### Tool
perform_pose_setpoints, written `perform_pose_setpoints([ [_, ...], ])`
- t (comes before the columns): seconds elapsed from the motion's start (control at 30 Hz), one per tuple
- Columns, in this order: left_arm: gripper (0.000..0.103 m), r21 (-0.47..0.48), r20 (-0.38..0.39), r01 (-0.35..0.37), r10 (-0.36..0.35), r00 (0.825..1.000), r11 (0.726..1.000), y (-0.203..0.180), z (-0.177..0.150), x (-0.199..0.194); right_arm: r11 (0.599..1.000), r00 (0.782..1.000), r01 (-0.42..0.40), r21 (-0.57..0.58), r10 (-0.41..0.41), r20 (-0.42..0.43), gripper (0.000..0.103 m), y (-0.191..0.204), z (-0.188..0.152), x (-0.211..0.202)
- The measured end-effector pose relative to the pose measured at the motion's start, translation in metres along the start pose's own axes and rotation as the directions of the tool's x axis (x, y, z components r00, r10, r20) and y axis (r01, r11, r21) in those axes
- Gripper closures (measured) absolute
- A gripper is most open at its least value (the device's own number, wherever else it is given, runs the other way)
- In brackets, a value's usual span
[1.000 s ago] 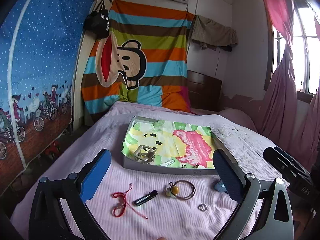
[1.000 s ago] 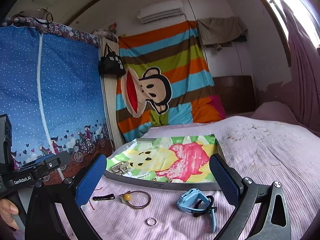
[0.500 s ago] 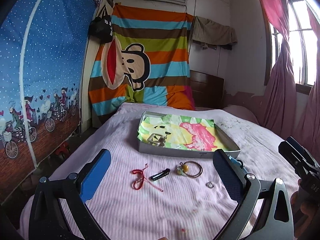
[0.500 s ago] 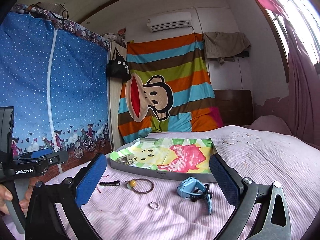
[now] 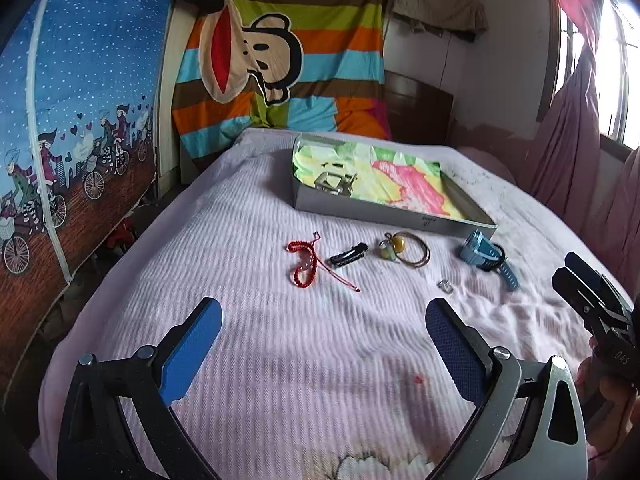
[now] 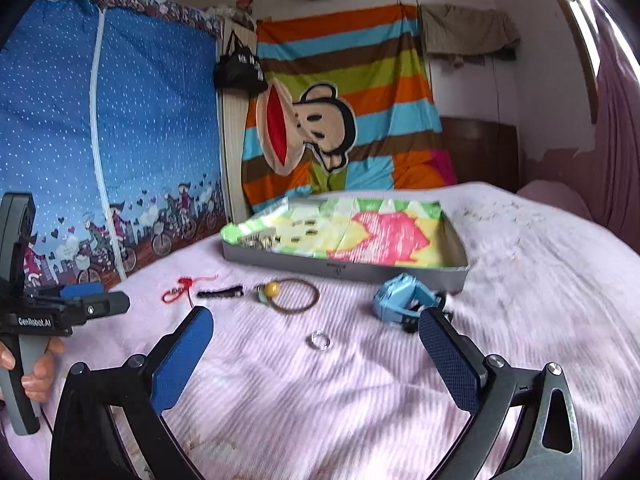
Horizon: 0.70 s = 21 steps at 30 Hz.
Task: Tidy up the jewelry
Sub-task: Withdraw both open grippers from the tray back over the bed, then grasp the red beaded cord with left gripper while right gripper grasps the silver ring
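Note:
On the pink bedspread lie a red string bracelet [image 5: 304, 260], a black hair clip [image 5: 348, 255], a brown hair tie with a yellow bead [image 5: 404, 249], a small ring [image 5: 445, 285] and a blue watch [image 5: 486, 256]. Behind them stands a grey tray [image 5: 390, 216] lined with colourful paper, holding a metal clasp [image 5: 335, 182]. The same items show in the right wrist view: bracelet [image 6: 182, 288], clip [image 6: 220, 292], hair tie [image 6: 290, 295], ring [image 6: 318, 339], watch [image 6: 402, 300], tray [image 6: 344, 268]. My left gripper [image 5: 322, 352] and right gripper [image 6: 316, 364] are open, empty, short of the items.
A blue curtained wardrobe [image 5: 72, 120] stands along the bed's left side. A striped monkey blanket [image 5: 280, 60] hangs behind the bed. Pink curtains [image 5: 580, 140] and a window are at the right. The bedspread [image 5: 320, 380] extends toward me.
Both grippers have pulled back and risen from the tray, and the left one tilts down more. More bedspread and the blue watch now show in the left view. Items have not moved.

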<state>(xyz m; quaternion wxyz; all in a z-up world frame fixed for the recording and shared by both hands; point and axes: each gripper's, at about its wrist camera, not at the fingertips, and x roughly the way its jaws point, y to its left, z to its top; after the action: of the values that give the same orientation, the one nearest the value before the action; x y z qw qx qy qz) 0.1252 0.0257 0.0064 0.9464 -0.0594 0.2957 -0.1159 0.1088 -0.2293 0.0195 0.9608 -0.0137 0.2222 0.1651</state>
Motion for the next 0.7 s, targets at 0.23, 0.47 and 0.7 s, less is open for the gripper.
perform_pose_setpoints([
  [0.23,0.003,0.015,-0.082,0.025,-0.024,0.996,1.0,0.005,0.014,0.025,0.999,0.99,-0.024,0.043,0.03,-0.137,0.0,-0.007,-0.005,0.031],
  [0.47,0.004,0.08,-0.118,-0.029,0.038,0.992,0.996,0.004,0.024,0.055,0.993,0.975,-0.041,0.112,0.064,-0.211,0.0,-0.019,-0.006,0.061],
  [0.7,0.031,0.038,-0.188,-0.002,0.009,0.982,0.999,0.017,0.028,0.092,0.989,0.958,-0.041,0.142,0.079,-0.277,0.039,-0.028,-0.006,0.096],
])
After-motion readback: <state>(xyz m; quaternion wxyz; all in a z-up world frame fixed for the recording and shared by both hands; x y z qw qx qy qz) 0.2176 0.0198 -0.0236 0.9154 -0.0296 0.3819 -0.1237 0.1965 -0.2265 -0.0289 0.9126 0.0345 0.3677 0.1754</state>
